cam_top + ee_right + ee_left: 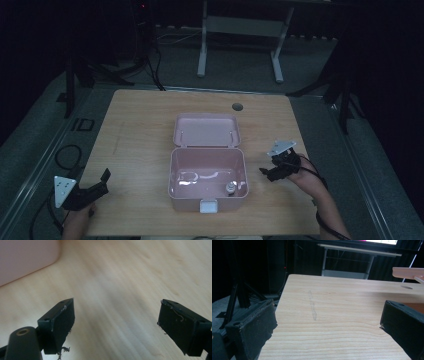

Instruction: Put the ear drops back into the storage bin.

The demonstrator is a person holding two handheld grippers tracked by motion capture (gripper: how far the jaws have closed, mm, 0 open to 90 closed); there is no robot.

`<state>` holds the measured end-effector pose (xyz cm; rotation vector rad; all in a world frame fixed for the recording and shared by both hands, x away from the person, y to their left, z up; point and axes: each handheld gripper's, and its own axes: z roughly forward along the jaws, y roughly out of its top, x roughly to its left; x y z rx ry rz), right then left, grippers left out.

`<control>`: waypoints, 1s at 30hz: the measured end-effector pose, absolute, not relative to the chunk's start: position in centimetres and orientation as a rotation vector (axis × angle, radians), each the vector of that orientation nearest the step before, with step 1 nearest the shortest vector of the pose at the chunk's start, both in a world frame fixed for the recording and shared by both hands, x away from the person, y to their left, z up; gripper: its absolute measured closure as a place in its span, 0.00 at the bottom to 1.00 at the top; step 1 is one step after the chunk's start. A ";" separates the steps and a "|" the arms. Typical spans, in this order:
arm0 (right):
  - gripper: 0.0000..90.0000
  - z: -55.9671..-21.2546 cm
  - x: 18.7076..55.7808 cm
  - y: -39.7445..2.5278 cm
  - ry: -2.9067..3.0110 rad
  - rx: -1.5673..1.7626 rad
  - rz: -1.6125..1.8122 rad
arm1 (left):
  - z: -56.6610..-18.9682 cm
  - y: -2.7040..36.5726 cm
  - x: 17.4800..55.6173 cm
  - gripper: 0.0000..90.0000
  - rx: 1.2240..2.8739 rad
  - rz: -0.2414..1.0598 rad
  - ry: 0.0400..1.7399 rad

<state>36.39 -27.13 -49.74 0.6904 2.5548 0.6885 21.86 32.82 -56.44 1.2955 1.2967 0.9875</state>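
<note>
Bench (140,125) space is taken up at its middle by a pink box (207,192), whose lid (206,131) is thrown back flat toward the far side. Inside the box, a small grey item (230,188) is seen near the right end of the near wall; what it is cannot be told. A white latch (208,206) is fixed to the middle of the near wall.

The left claw (102,181) is held over the near left corner of the bench, well apart from the box. Its jaws are spread wide and nothing is held between them, as is confirmed in the left gripper view, where bare wood lies between the two black pads (254,327). The edge of the pink lid (408,272) is caught at the right of that view.

The right claw (266,171) is held just to the right of the box, near its right wall but not touching it. Its jaws are likewise set apart and empty; in the right gripper view only wood grain is seen between the pads (61,322), and a corner of the box (27,257) is seen at the upper left.
</note>
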 end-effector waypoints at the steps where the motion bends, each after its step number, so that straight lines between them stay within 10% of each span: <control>1: 0.15 -49.9 36.4 -27.3 2.539 0.708 0.704 | -56.4 32.8 21.8 0.01 1.294 0.991 1.294; 30: 0.14 -54.6 34.5 -33.2 2.001 1.225 0.982 | -56.4 32.8 21.9 0.01 1.296 0.987 1.300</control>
